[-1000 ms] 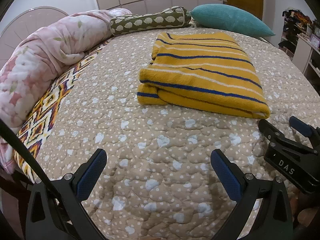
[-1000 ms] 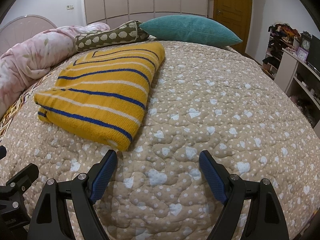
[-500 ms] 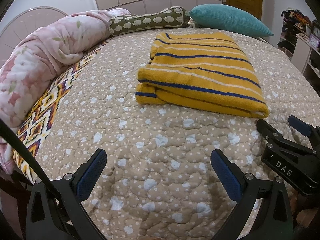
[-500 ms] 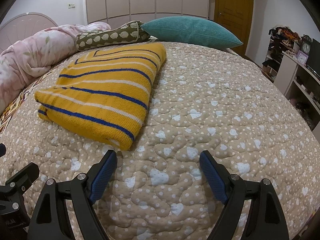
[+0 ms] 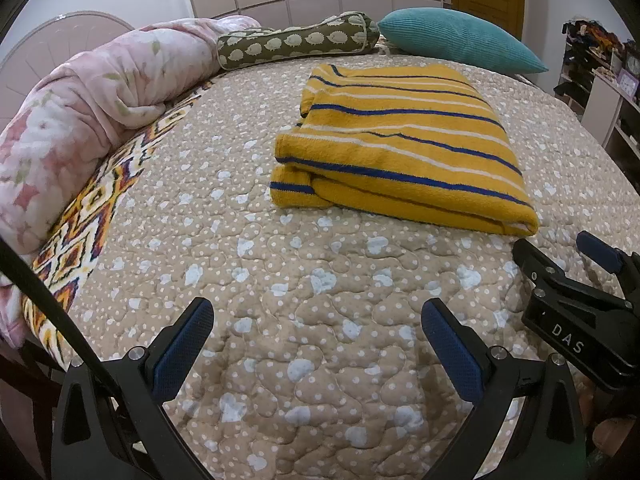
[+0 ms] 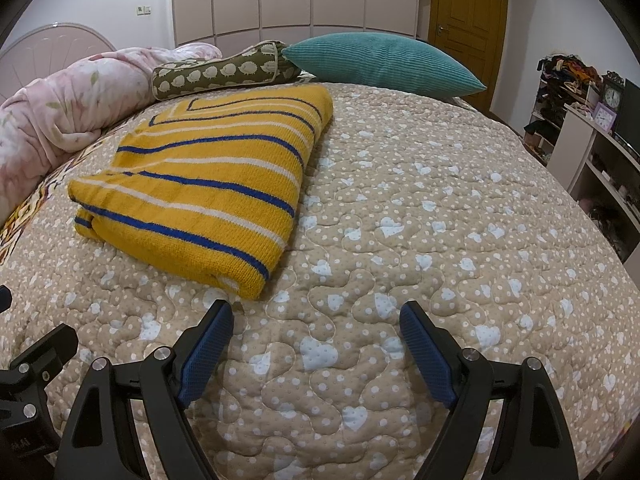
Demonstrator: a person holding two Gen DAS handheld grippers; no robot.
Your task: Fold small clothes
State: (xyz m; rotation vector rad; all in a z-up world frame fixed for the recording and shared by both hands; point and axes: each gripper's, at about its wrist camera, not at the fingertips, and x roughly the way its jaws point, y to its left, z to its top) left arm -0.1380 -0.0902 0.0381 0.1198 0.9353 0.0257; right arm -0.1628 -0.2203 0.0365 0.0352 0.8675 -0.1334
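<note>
Sweater: yellow sweater (image 5: pixel 400 148) with blue and white stripes, folded into a flat rectangle on the quilt (image 5: pixel 304 280); ahead of both grippers, touching neither.
Left gripper (image 5: pixel 316 344): jaws wide apart, nothing between them, over bare quilt; the sweater lies ahead and to its right.
Right gripper (image 6: pixel 316 344): jaws wide apart, empty; the sweater's near corner is just ahead of its left finger.
Beyond the sweater: green sheep-print bolster (image 5: pixel 296 42) and teal pillow (image 6: pixel 380 62).
Left of the sweater: rolled pink floral blanket (image 5: pixel 80 120).
</note>
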